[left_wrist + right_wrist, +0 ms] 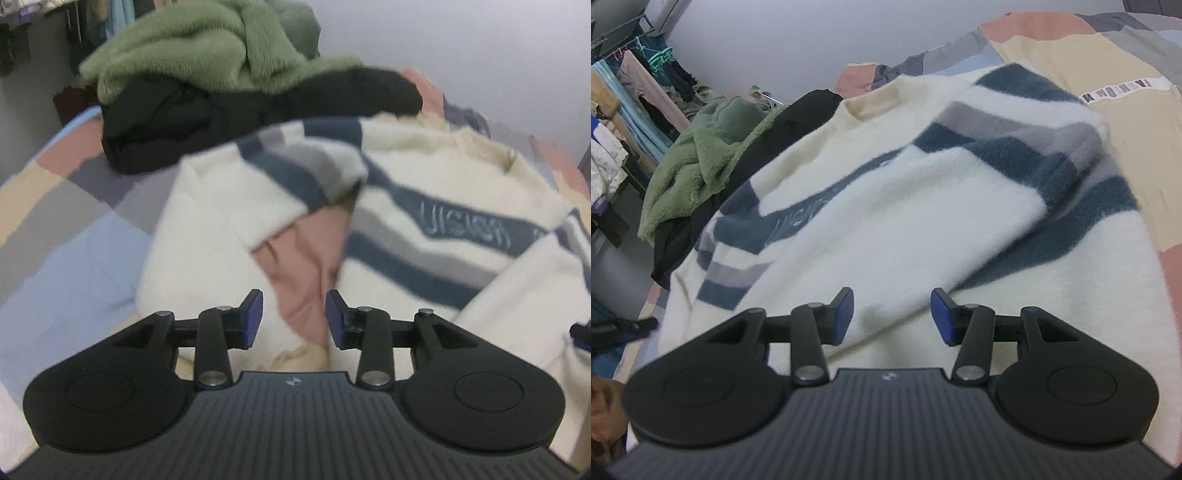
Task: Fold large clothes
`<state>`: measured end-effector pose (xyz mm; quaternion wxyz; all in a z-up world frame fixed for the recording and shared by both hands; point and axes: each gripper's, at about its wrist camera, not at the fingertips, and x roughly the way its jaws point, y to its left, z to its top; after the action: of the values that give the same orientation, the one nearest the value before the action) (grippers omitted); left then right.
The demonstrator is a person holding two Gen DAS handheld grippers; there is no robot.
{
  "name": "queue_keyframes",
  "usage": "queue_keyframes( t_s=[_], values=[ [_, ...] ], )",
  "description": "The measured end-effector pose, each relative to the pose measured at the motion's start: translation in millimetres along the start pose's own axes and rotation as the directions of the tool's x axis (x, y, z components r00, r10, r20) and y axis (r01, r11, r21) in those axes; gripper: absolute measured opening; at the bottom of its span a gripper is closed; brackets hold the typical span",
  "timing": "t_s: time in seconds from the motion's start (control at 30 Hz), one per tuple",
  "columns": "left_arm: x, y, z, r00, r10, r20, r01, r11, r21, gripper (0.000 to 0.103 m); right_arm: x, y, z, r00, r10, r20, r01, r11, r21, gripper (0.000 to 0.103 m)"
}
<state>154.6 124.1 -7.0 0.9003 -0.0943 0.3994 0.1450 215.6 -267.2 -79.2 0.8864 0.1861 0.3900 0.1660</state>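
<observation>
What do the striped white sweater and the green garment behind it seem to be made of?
The striped sweater looks like a soft brushed knit: matte, with a fuzzy nap. The green garment looks like plush fleece, thick-piled and clumpy. The exact fibres cannot be told.

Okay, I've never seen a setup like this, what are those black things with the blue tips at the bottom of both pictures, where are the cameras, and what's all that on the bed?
Those black shapes are hand-held grasping tools, one in each of a person's hands. Each carries a camera looking forward along its two blue-tipped fingers, so you see the left tool in one picture and the right tool in the other. Both stand open and hold nothing.

On the patchwork bedcover lies a cream sweater with navy and grey stripes, one sleeve already folded across its front. In the left view, which is blurred, the other sleeve lies bent over, pink cover showing beneath it. Behind sits a heap with a green fleece on top of a black garment.
</observation>
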Motion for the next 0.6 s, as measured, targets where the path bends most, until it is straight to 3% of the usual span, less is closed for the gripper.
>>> queue_keyframes(
  t_s=[0.23,0.37,0.43,0.47,0.53,0.6],
  values=[
    [39.9,-10.3,-15.7,0.997,0.048,-0.055,-0.041,0.992,0.121,0.045,6.8,0.5,-0.6,1.000,-0.018,-0.014,0.018,1.000,-0.001,0.050],
    [53.8,-18.4,-26.2,0.994,0.113,-0.008,-0.108,0.971,0.213,0.045,9.9,0.9,-1.4,0.999,-0.030,-0.018,0.030,1.000,-0.009,0.050],
    [55.5,-18.7,-30.2,0.991,0.133,-0.001,-0.130,0.967,0.220,0.037,11.3,1.8,-1.5,0.999,-0.036,-0.019,0.036,0.999,-0.008,0.050],
    [54.3,-20.1,-30.3,0.987,0.160,0.011,-0.158,0.960,0.230,0.012,11.3,2.3,-1.5,0.999,-0.038,-0.019,0.038,0.999,-0.009,0.050],
    [49.3,-19.8,-30.5,0.976,0.212,0.058,-0.220,0.943,0.248,0.012,11.2,3.2,-1.1,0.999,-0.042,-0.019,0.042,0.999,-0.014,0.050],
    [38.3,-11.8,-23.9,0.973,0.214,0.090,-0.228,0.952,0.206,0.011,9.2,2.0,-0.4,0.999,-0.039,-0.018,0.038,0.999,-0.012,0.049]
  ],
)
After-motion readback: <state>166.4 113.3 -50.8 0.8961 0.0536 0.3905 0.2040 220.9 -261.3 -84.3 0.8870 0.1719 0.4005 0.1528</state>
